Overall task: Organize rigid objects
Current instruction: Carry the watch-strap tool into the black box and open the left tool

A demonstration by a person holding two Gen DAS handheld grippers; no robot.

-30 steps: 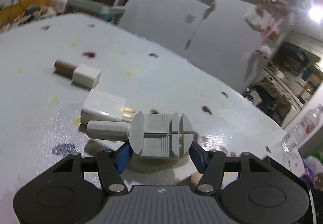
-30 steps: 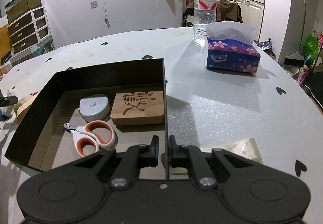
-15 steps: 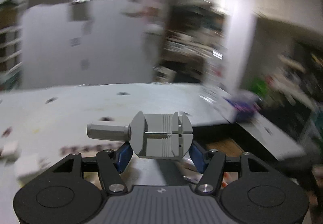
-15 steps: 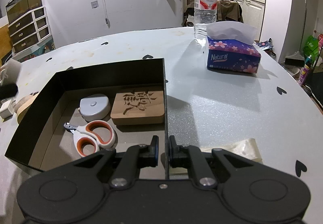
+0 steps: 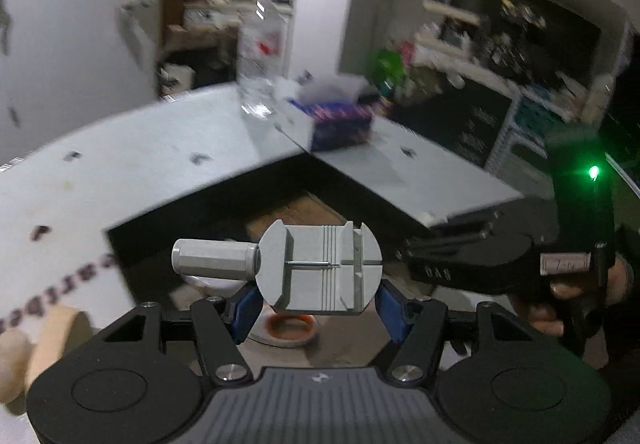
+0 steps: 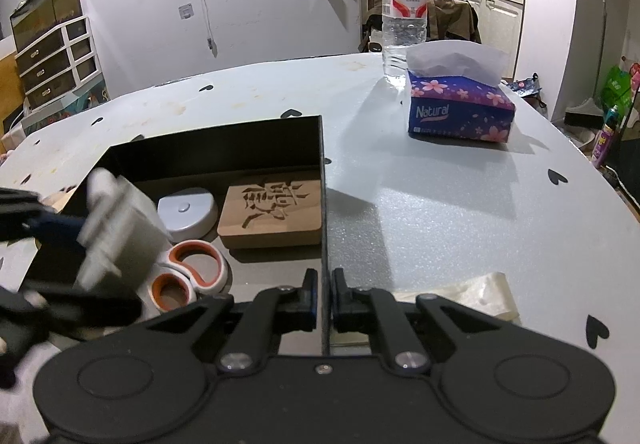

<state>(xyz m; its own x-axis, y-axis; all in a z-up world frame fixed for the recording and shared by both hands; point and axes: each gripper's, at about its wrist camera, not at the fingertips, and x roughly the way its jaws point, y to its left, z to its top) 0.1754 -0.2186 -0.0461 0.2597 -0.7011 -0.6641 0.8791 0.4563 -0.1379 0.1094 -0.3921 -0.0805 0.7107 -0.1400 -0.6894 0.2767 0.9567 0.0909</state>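
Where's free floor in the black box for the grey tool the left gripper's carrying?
Not visibly much. The right side of the black box is crowded: wooden carved block, white tape measure, scissors. The left part may be free, but grey tool and left gripper hide it. Right gripper clamps the right wall.

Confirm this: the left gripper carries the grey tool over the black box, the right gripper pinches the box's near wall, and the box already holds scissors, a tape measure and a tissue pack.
One item is wrong. The tissue pack sits out on the table, not in the black box; the right wrist view shows a carved wooden block there instead, beside the scissors and tape measure. The rest stands: left gripper holding the grey tool, right gripper on the wall.
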